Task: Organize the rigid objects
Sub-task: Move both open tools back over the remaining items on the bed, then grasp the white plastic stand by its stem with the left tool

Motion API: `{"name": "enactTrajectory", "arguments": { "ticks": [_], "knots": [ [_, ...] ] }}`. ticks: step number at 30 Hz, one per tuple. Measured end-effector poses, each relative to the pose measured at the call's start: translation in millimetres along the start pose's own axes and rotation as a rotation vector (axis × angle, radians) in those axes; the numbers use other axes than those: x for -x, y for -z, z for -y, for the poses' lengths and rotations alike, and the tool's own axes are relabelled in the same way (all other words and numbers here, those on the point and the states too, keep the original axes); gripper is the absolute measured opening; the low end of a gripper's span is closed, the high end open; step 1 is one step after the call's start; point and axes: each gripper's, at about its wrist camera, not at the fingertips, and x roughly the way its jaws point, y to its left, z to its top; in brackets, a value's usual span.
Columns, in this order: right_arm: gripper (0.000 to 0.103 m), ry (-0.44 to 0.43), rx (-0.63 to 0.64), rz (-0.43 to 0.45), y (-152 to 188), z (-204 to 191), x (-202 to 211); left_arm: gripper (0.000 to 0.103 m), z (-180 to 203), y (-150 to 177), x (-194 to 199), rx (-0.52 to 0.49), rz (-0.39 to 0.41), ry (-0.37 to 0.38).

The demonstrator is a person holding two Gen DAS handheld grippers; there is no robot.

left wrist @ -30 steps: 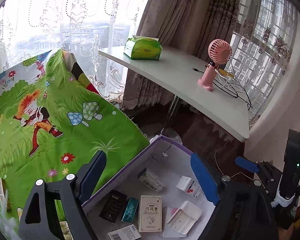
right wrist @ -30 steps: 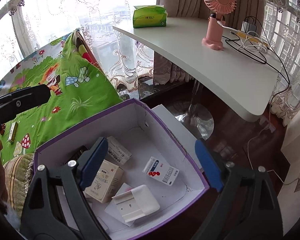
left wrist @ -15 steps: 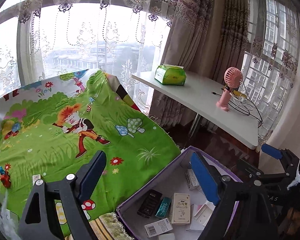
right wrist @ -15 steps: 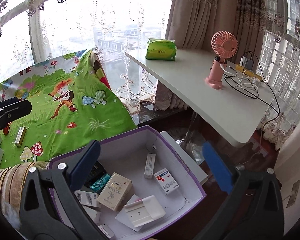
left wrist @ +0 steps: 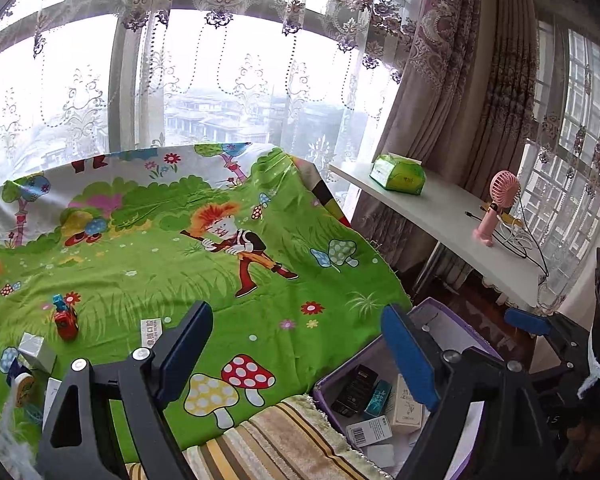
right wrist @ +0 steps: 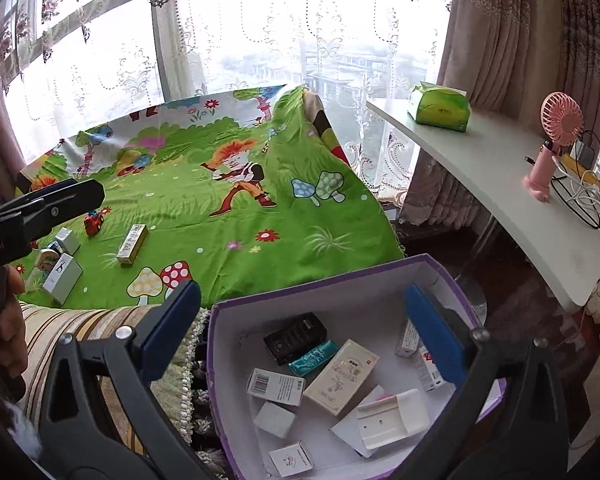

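Your left claw (left wrist: 296,354) is spread wide, nothing in it, hovering over the cartoon sheet (left wrist: 204,264) on the bed. Your right claw (right wrist: 300,328) is also released and empty, above the purple box (right wrist: 300,302). Inside the box: black carton (right wrist: 295,337), teal pack (right wrist: 314,358), cream carton (right wrist: 340,376), barcode carton (right wrist: 276,386), white holder (right wrist: 392,420). Loose on the sheet at 9 o'clock of the right claw: gold carton (right wrist: 132,245), white carton (right wrist: 62,278), red toy (right wrist: 94,222). Tissue pack (right wrist: 440,107) and pink fan (right wrist: 554,144) on the desk (right wrist: 500,200) at 2 o'clock.
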Motion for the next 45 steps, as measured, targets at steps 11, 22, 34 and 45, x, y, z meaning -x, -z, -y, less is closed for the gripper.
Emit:
{"name": "enactTrajectory", "arguments": {
  "ticks": [11, 22, 34, 45],
  "knots": [
    [0.103, -0.167, 0.054, -0.075, -0.1, -60.5, -16.1, 0.079, -102.1, 17.1, 38.0, 0.097, 0.004, -0.124],
    [0.103, -0.19, 0.135, -0.132, 2.7, -118.9, -28.1, 0.076, -194.5, 50.1, 72.2, 0.176, -0.051, -0.27],
    [0.103, -0.257, 0.207, -0.205, 7.6, -189.1, -48.9, 0.076, -283.3, 86.4, 89.5, 0.291, -0.225, -0.401],
    [0.103, -0.31, 0.298, -0.269, 11.4, -258.1, -72.4, 0.063, -320.2, 116.6, 76.6, 0.311, -0.393, -0.451]
  ]
}}
